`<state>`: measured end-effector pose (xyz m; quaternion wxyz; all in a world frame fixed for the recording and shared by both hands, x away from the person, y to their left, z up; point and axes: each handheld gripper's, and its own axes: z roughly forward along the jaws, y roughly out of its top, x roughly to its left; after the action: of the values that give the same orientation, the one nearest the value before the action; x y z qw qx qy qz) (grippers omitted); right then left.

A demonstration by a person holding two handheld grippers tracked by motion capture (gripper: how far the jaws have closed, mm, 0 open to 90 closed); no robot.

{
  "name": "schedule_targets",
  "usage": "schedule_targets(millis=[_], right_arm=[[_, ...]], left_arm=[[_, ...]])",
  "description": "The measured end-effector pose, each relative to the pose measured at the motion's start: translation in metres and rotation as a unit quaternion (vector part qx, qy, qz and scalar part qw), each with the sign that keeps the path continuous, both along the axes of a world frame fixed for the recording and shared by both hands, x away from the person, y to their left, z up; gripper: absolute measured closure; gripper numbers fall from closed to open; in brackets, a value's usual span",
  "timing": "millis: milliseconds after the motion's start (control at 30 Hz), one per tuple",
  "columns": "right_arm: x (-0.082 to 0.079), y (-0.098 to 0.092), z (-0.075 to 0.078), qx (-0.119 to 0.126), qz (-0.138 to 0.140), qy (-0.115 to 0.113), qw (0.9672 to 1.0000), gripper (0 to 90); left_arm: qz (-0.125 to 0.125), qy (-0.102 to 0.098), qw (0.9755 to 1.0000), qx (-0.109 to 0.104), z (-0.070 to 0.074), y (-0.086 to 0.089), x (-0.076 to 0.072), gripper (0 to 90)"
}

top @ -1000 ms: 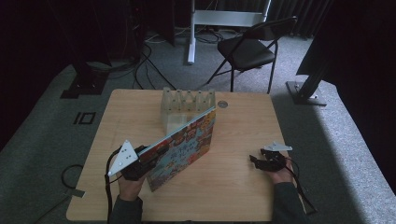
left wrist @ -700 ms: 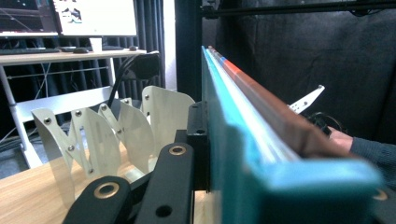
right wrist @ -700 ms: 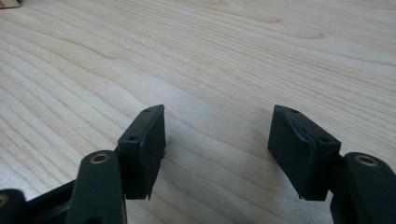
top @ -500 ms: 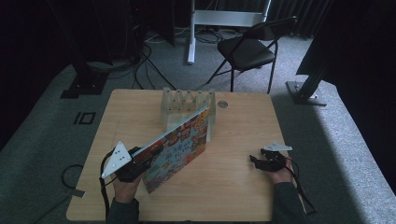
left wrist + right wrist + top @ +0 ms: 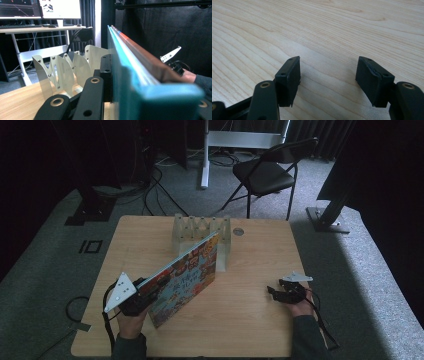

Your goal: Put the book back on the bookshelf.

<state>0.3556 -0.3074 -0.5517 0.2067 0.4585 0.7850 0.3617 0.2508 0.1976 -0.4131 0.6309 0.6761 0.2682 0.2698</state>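
One claw (image 5: 150, 292) clamps book (image 5: 187, 275) — tilted beside rack (image 5: 200, 227).

overhead view, two close tool views

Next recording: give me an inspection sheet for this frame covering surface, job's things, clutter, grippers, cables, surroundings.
Surface: wooden table, bare grain under the right gripper.
Job's things: colourful book held tilted, its far corner by the white slotted rack.
Clutter: small round disc beside the rack.
Grippers: left gripper shut on the book; right gripper open, low over the table.
Cables: black leads on the floor.
Surroundings: folding chair, grey carpet, dark curtains.
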Motion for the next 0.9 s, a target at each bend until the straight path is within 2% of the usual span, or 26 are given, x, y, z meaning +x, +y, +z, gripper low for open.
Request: schedule_targets(millis=[500,900], right_arm=[[0.0003,-0.0002,0.0,0.001,0.0,0.0,1.0,36.1],[0.0002,0.0001,0.0,0.0,0.0,0.0,1.0,36.1]], left_arm=[[0.013,0.006,0.9999,-0.007,0.002,0.0068,-0.0013,80.4],[0.033,0.001,0.9994,0.003,0.0053,0.0093,-0.0032,80.5]])
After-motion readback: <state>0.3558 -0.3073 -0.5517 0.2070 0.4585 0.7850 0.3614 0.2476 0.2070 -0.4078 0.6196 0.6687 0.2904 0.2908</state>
